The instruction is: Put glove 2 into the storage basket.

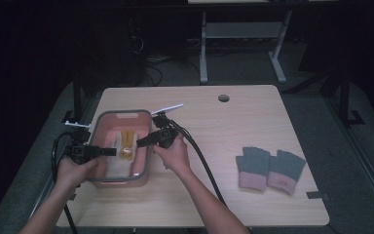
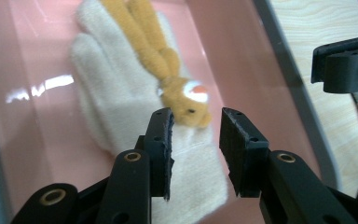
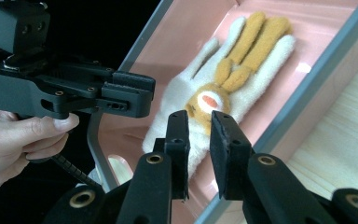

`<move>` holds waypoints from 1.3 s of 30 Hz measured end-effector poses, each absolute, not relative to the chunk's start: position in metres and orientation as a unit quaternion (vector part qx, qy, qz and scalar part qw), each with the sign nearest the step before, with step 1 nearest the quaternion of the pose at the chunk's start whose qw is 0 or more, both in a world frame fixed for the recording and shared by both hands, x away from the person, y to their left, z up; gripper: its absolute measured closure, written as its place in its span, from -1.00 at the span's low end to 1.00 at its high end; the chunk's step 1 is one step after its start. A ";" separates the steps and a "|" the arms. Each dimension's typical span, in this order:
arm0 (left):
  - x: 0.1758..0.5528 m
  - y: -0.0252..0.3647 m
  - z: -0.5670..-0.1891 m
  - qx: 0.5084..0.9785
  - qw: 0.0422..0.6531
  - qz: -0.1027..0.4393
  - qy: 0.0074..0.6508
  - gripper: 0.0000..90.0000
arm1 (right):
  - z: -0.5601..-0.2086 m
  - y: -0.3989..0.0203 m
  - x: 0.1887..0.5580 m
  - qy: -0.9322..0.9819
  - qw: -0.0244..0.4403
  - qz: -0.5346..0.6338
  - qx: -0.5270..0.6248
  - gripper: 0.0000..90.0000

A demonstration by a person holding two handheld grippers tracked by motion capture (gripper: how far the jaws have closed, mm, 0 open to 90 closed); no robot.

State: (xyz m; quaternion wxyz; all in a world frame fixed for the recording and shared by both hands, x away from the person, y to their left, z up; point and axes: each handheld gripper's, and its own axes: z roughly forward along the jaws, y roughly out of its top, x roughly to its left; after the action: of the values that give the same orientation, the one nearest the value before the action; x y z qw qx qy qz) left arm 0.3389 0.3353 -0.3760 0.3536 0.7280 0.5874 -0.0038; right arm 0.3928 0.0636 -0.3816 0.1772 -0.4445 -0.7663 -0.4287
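Left gripper (image 2: 196,135): over the near end of the bin (image 1: 143,146), jaws a small gap apart, nothing between them, holding nothing.
Right gripper (image 3: 199,135): above the bin's right rim, jaws a narrow gap apart, empty.
Glove (image 2: 121,93): cream, with an orange rabbit on top; lies flat on the bin floor just beyond and below both sets of jaws, cuff toward the left gripper.
Grey gloves (image 1: 270,168): a pair on the table (image 1: 224,126), well right of the right gripper.
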 end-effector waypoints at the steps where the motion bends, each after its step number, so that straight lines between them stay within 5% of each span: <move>1: 0.338 0.334 -0.374 0.728 0.357 -0.002 0.585 0.44 | -0.381 0.062 0.393 -0.766 0.177 -0.430 -0.445 0.70; 39: 0.333 0.266 -0.342 0.737 0.438 -0.010 0.514 0.18 | -0.371 -0.038 0.385 -0.744 0.154 -0.450 -0.468 0.49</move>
State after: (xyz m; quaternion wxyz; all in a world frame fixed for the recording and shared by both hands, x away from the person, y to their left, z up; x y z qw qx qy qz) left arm 0.3333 0.2662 -0.3419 0.4381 0.7375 0.5139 -0.0095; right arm 0.3847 -0.0380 -0.3710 0.1539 -0.4682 -0.7444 -0.4505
